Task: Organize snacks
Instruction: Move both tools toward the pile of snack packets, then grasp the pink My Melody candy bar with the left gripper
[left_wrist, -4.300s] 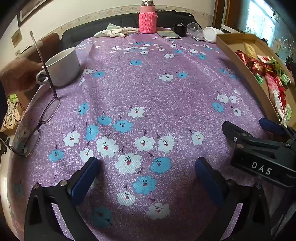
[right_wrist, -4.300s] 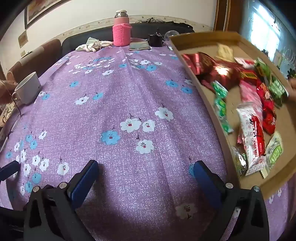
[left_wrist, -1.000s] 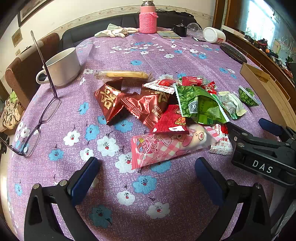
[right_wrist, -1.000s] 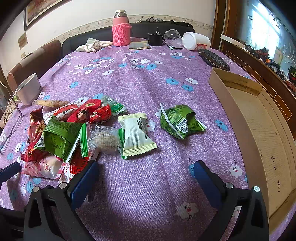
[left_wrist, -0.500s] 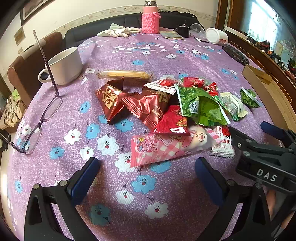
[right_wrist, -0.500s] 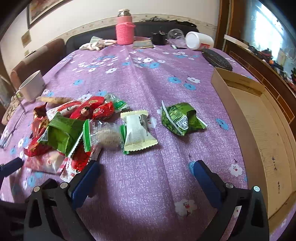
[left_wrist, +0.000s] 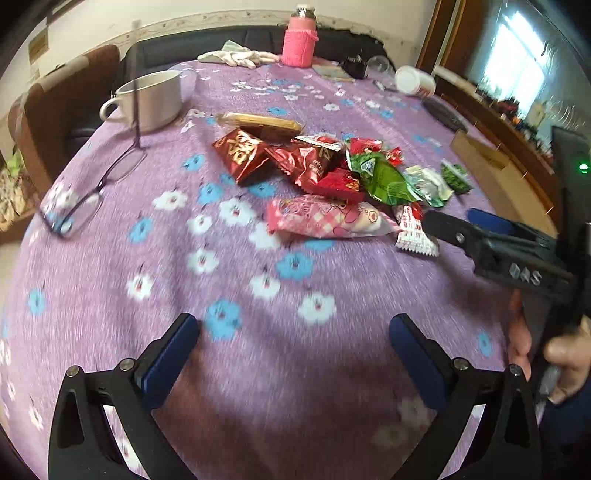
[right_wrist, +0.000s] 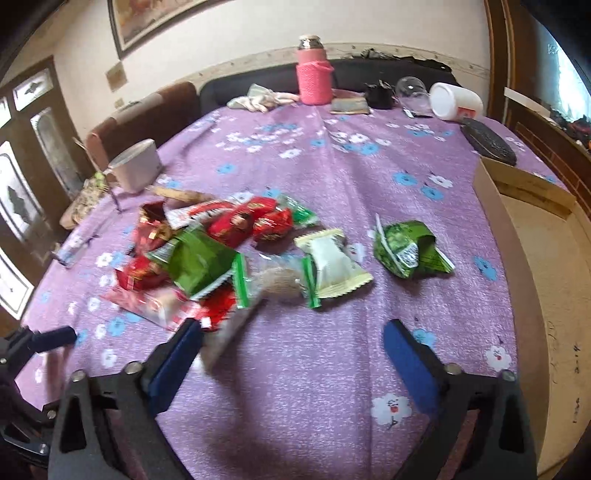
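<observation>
Item: snacks loose on a purple flowered tabletop (right_wrist: 332, 155), cardboard tray (right_wrist: 532, 258) empty at the right edge. Left gripper (left_wrist: 291, 354): stands wide apart over bare cloth, nothing between its blue pads; the nearest packet, a pink checked pack (left_wrist: 325, 221), lies ahead and a little to the right of it, long axis running left to right across the gripper's line. Behind that pack, the main heap (left_wrist: 317, 166): dark red foil packets, a long biscuit pack (left_wrist: 258, 122) at the far side, lying crosswise, a green packet (left_wrist: 384, 181) toward the right. Right gripper (right_wrist: 291, 350): jaws closing but nothing pressed between them; a blurred pale wrapper (right_wrist: 229, 332) sits just beside its left pad, whether touching cannot be told. Ahead of this gripper, almost on its centre line, a white-and-green packet (right_wrist: 332, 266), long axis pointing roughly away from the gripper, tilted slightly rightward. Further right, apart from the heap, a crumpled green packet (right_wrist: 410, 247), the snack nearest the tray. Judgement: the right gripper is nearer both the stray packets and the tray, so sorting into the tray likely starts from that side; the white-and-green packet would be taken across its short width with little turning of the wrist. Unrelated: white mug (left_wrist: 147, 99), spectacles (left_wrist: 92, 188), both far left.
</observation>
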